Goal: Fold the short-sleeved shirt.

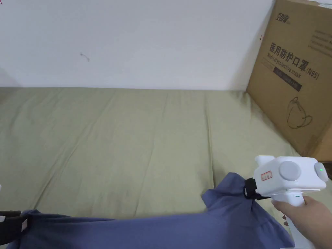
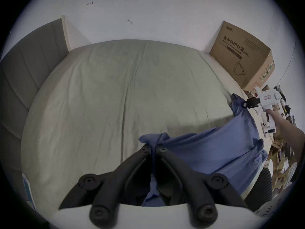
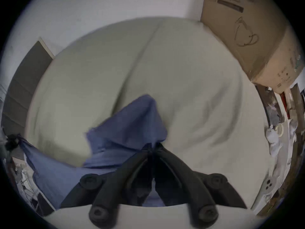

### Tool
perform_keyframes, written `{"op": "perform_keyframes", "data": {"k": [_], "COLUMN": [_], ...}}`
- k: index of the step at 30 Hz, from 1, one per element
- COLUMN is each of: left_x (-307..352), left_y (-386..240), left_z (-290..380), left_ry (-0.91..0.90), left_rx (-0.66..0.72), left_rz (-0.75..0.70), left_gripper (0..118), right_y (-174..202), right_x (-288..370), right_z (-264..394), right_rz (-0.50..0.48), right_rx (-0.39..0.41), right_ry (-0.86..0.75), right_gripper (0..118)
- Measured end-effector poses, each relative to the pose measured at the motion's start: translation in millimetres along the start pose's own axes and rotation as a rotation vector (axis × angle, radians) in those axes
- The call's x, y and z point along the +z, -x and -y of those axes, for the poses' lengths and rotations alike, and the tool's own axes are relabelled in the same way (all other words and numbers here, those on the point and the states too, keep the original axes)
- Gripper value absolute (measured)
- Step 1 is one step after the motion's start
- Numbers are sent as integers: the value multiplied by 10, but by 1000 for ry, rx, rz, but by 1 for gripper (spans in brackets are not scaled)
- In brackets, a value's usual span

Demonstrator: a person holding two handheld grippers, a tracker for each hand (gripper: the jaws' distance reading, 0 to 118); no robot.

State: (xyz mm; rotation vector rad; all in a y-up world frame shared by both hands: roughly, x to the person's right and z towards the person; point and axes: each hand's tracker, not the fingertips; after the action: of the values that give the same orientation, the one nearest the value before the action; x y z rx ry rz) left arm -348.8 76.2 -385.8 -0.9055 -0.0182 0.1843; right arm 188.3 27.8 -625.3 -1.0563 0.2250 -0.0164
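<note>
The left gripper [image 2: 154, 150] pinches one corner of the blue shirt [image 1: 181, 231], stretched taut above the bed [image 1: 129, 146]; the right gripper [image 3: 152, 145] pinches the other. Either thin bite of cloth could slip if they pull further apart, dropping the shirt crumpled.

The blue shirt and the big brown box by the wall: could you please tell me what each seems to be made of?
The blue shirt looks like a thin woven fabric, matte, probably cotton or a blend: it drapes and creases softly where it hangs. The brown box looks like corrugated cardboard, matte, with stiff flat faces and dark print.
</note>
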Motion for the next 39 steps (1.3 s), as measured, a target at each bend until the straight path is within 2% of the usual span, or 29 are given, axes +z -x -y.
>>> {"op": "perform_keyframes", "data": {"k": [5, 8, 11, 17, 20, 24, 27, 30, 33, 35, 36, 38, 39], "left_x": [23, 28, 97, 156, 94, 92, 149, 229, 332, 422, 468, 563, 625], "left_y": [161, 320, 355, 339, 437, 522, 587, 636, 645, 616, 606, 618, 614], "left_z": [-115, -253, -342, -371, -240, 44, 312, 575, 776, 865, 901, 945, 963], "left_ry": [-79, -133, -162, -137, -107, -60, -27, -12, -12, -19, -23, -37, -43], "left_rx": [27, 42, 53, -54, -72, -155, -161, -144, -123, -118, -118, -98, -83], "left_rz": [32, 32, 54, 61, 90, 137, 175, 195, 215, 211, 202, 175, 170], "left_gripper": [3, 3, 3, 3, 3, 3, 3, 3, 4, 17, 30, 82, 104], "right_y": [-130, -93, -77, -6, -86, -271, -375, -469, -474, -429, -396, -354, -320], "right_x": [580, 915, 1155, 1421, 1433, 1409, 1414, 1357, 1359, 1428, 1475, 1579, 1640], "right_z": [-60, -35, -40, 334, 811, 1592, 2130, 2472, 2581, 2581, 2565, 2519, 2495], "right_rz": [-9, 4, -14, -14, -37, -37, -50, -87, -86, -48, -29, -7, 8], "right_rx": [-117, -119, -122, -114, -182, -229, -282, -351, -377, -363, -331, -261, -227], "right_ry": [-173, -276, -309, -308, -252, -136, -48, -12, -19, -39, -58, -97, -117], "right_gripper": [0, 0, 0, 0, 0, 0, 0, 0, 1, 9, 17, 59, 86]}}
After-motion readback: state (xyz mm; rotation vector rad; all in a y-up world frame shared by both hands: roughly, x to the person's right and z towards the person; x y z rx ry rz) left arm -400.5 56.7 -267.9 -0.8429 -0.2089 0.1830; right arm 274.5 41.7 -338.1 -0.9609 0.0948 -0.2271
